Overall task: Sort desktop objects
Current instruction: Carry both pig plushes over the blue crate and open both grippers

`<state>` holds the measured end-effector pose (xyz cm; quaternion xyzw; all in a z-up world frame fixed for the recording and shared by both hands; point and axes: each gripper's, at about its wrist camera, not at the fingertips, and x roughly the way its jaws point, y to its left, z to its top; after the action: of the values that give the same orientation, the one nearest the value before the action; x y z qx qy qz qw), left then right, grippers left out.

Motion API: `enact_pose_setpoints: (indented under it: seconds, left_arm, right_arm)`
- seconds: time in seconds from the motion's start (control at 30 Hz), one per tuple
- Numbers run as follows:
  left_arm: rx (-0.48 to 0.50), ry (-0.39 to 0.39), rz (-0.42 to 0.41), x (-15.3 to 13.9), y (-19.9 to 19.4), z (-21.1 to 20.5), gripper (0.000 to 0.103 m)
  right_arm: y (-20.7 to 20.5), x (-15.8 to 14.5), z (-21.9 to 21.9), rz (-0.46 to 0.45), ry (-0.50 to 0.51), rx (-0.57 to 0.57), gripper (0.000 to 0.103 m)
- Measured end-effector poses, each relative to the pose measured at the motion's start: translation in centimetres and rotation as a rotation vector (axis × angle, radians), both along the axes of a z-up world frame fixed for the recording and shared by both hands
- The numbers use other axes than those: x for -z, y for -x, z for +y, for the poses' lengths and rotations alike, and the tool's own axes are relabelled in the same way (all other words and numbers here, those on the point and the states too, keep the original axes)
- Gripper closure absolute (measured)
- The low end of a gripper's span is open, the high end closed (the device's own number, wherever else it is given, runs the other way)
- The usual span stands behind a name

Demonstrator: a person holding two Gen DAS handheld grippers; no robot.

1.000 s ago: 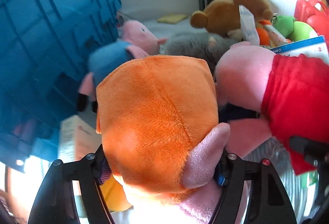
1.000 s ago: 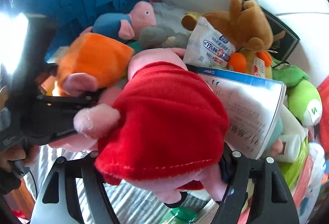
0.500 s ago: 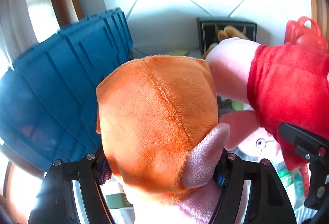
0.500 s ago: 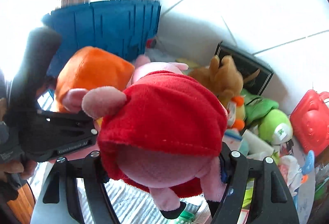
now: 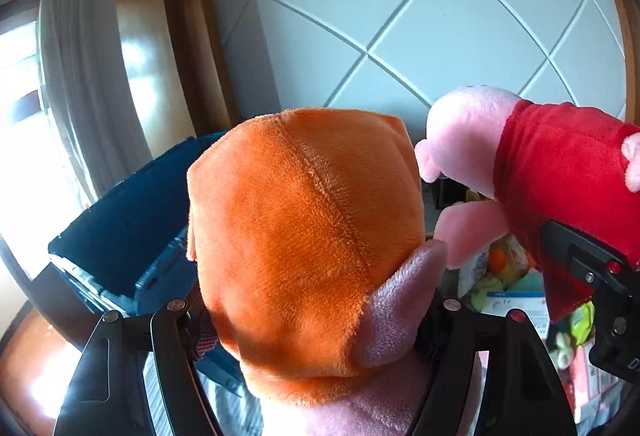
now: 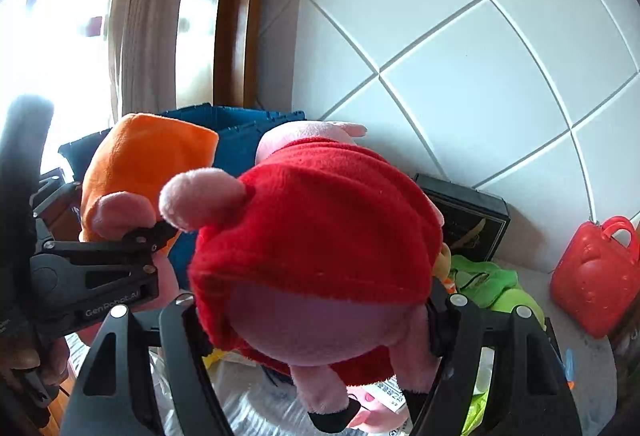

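Note:
My left gripper [image 5: 312, 312] is shut on a pink pig plush in an orange dress [image 5: 304, 236], held high in the air and filling the left wrist view. My right gripper [image 6: 316, 310] is shut on a pink pig plush in a red dress [image 6: 320, 236], lifted beside the first. The red-dressed pig [image 5: 560, 171] shows at the right of the left wrist view, and the orange-dressed pig [image 6: 148, 163] with the left gripper [image 6: 132, 248] at the left of the right wrist view. A blue crate [image 5: 132, 220] stands below and behind, to the left.
A white tiled wall [image 6: 460, 55] rises close ahead. On the table below lie a black box [image 6: 468, 220], a red toy case [image 6: 596, 276], a green plush [image 6: 492, 284] and packets [image 5: 516, 300]. A curtain and wooden frame [image 5: 176, 35] stand at the left.
Both grippers have risen with their plush pigs, from just above the toy pile to well above it. The blue crate and the clutter have dropped low in both views.

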<state>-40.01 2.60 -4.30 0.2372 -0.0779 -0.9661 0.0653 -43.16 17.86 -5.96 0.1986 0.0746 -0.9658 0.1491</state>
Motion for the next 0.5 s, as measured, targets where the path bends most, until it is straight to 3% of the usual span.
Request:
enact_pose_setpoints:
  seconds: [0.23, 0.5]
  left_arm:
    - [-0.045, -0.019, 0.093, -5.2, -1.6, -6.5, 0.028]
    - [-0.042, -0.024, 0.164, -8.6, 1.3, -18.0, 0.027]
  right_arm:
    - [0.2, -5.1, -6.0, 0.095, 0.053, -0.053, 0.030]
    - [0.6, -8.5, -17.0, 0.167, 0.094, -0.056, 0.030]
